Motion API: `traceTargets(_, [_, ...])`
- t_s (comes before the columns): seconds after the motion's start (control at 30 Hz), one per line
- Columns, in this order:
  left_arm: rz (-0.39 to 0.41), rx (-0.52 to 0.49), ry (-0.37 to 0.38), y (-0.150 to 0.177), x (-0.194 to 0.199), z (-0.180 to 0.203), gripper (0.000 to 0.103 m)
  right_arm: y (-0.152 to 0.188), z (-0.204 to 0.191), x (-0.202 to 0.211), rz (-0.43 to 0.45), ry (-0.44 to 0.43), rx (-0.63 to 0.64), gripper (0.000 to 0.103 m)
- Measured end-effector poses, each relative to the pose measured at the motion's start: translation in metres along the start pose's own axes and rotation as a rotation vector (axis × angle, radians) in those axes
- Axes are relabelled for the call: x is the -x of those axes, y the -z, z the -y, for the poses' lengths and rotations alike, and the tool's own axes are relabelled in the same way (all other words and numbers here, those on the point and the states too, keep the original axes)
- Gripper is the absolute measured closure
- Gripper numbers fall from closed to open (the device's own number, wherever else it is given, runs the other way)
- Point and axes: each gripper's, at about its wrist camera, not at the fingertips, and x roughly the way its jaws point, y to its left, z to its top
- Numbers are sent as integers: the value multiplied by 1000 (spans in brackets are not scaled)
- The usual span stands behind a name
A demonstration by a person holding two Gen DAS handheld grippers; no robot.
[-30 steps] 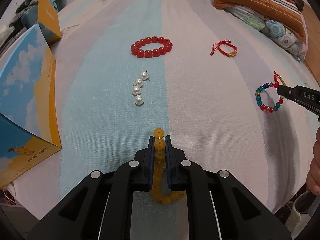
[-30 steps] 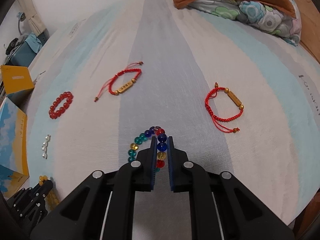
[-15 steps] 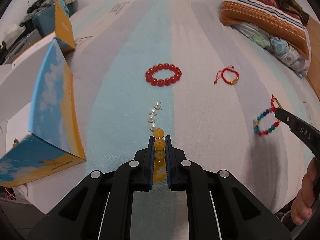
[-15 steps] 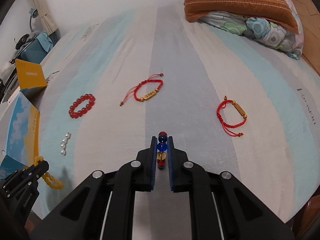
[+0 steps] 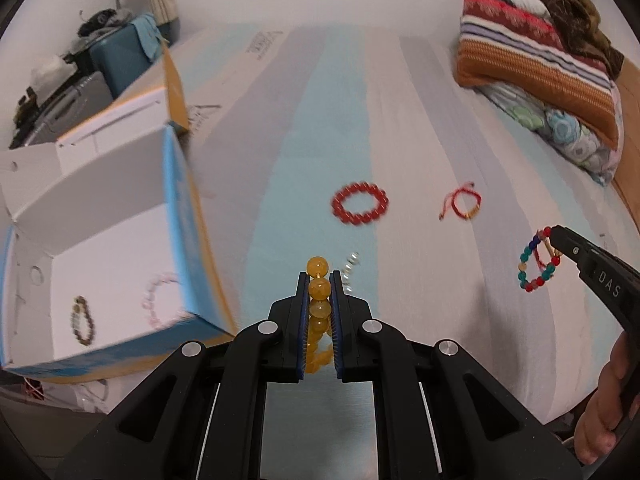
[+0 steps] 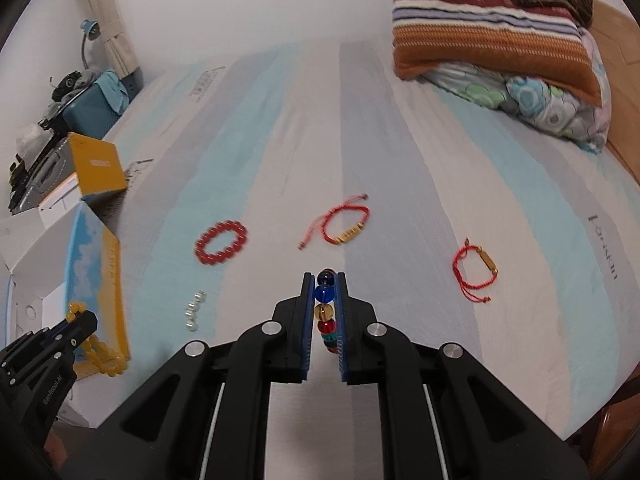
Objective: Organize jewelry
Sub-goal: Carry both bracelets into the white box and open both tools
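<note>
Both bracelets have come up off the striped bed sheet (image 5: 320, 140) within the last second. The left claw (image 5: 319, 280) is clenched on the yellow amber-bead bracelet (image 5: 318, 289), whose loop hangs between and below its fingers, and it has swung toward the open white cardboard box with blue-and-orange sides (image 5: 176, 208), now close on its left, where a dark bead bracelet (image 5: 82, 320) and a pale pink bead bracelet (image 5: 158, 300) already lie. The right claw (image 6: 325, 284) grips the multicoloured glass-bead bracelet (image 6: 325, 308), lifted clear of the sheet as well. Ahead of the claws, the red round-bead bracelet (image 5: 360, 208), the small string of white pearls (image 6: 195, 309) and two red cord bracelets with gold bars (image 6: 344, 226) (image 6: 476, 270) lie untouched. Judging by this, the step is transport: the yellow bracelet looks nearly ready to be dropped in, the multicoloured one next.
</note>
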Motion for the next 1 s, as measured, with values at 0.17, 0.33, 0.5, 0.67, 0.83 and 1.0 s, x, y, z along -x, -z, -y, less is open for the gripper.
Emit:
traceTargets(0.17, [35,16,-26,-11,26,-24,94,-9,-29,19,27,-17,29,94])
traceTargets(0.33, [51,45,-62,-15,46,-60,94,-17,-68,41,62,-40,69,94])
traceTargets(0.5, [66,89,-95,-14,63,-102,94,-21,-112,57,87,-73,116,94])
traceTargets(0.67, [77,136,-132,-8,77,-145,94,-20,-164,68,103,-114,170,94])
traceTargets(0.83, [84,183,-171,0,89,-187,94,-12,-213,77,117,-150,226,94])
traceTargets(1.0, [79,226,-203,10,91,-229,94,-1,-262,77,113,-195,280,94])
